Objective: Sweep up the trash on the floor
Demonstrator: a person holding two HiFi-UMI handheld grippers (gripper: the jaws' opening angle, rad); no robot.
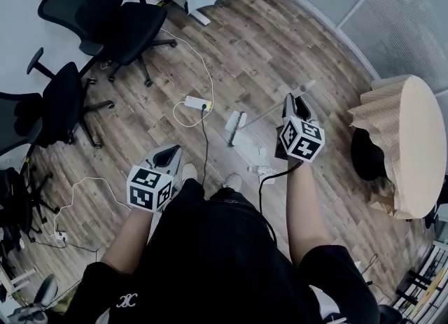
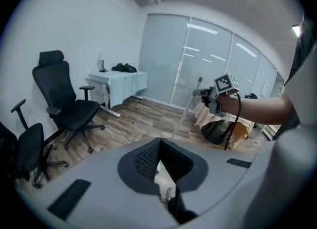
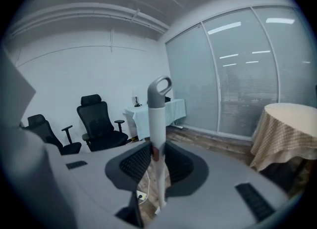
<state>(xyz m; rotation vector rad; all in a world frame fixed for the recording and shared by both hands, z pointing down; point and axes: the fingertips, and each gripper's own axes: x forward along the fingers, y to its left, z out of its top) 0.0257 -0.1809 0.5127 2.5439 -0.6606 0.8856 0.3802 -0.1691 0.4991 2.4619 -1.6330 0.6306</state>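
In the head view my right gripper (image 1: 293,100) is shut on the white handle of a broom (image 1: 269,111), which slants down and to the left to its pale head (image 1: 235,121) on the wood floor. The right gripper view shows that handle (image 3: 157,124) upright between the jaws of the right gripper (image 3: 156,151), ending in a grey loop. White scraps of trash (image 1: 253,152) lie on the floor just below the broom head. My left gripper (image 1: 171,152) hangs shut and empty over the person's left shoe. In the left gripper view its jaws (image 2: 159,141) meet at the tips, and the broom handle (image 2: 188,109) shows beyond them.
Two black office chairs (image 1: 115,18) (image 1: 59,102) stand at the left. A white power strip (image 1: 196,103) with cables lies on the floor ahead. A round table with a tan cloth (image 1: 409,141) stands at the right, a dark bag (image 1: 367,155) beside it.
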